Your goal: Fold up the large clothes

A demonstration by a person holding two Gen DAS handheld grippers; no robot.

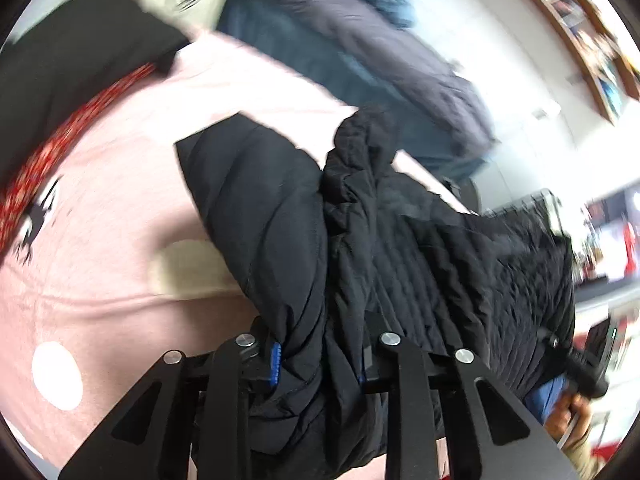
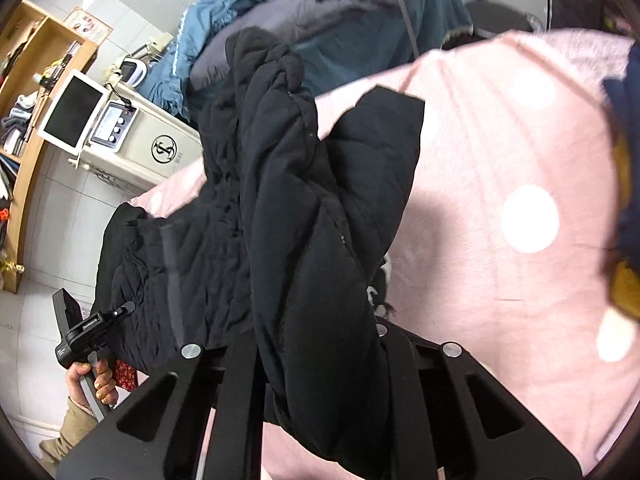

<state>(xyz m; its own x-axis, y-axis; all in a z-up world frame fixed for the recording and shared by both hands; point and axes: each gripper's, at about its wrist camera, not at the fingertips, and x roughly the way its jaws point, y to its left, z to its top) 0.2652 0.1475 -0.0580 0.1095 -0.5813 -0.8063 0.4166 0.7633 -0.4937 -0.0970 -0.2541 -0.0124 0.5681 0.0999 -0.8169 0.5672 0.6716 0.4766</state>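
Both tongs are clenched on the black quilted jacket (image 1: 360, 240): the left tongs (image 1: 320, 364) pinch a bunched hem, and the right tongs (image 2: 320, 344) grip a thick fold. Most of the jacket hangs above the pink dotted bed cover (image 1: 120, 220), with one part trailing towards the bed's far edge. Judgement: keep both grips firm, spread the hands apart until the fabric is taut, then lower it flat onto the middle of the bed before folding.
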